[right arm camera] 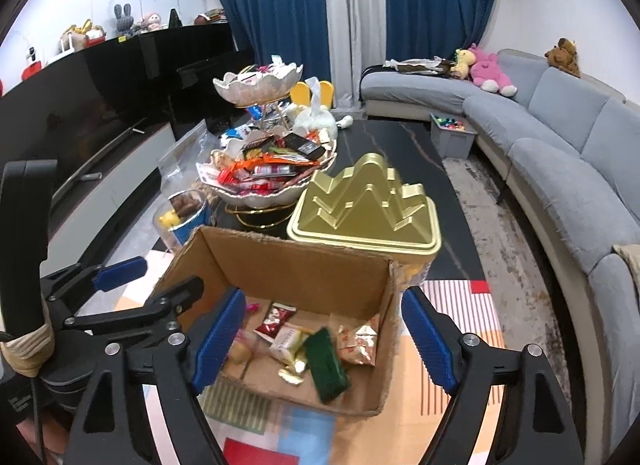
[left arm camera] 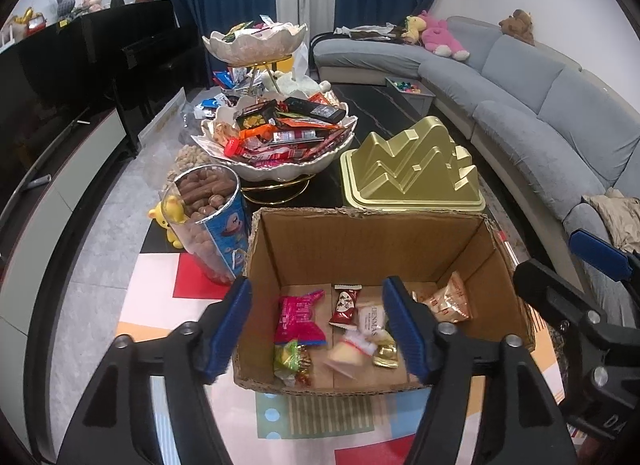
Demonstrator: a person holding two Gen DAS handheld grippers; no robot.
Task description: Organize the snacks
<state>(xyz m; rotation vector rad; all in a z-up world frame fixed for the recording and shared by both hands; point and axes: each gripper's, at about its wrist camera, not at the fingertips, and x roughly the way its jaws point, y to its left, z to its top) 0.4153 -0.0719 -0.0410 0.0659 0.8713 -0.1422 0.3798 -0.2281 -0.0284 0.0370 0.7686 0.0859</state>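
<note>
At the bottom centre of both views sits the open brown cardboard box (left arm camera: 372, 241) holding loose wrapped snacks (left arm camera: 348, 305); the left hand-held gripper (left arm camera: 316, 329) and right hand-held gripper (right arm camera: 324, 341) both gape wide over it, gripping nothing.

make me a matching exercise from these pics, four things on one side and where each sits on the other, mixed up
Things:
1. pink snack packet
2. gold mountain-shaped box
3. pink plush toy
4. chocolate sticks

Places:
A. on the grey sofa
B. in the tall clear tub
C. on the dark table, behind the cardboard box
D. on the floor of the cardboard box

Pairs: 1-D, 2-C, 3-A, 4-B
</note>
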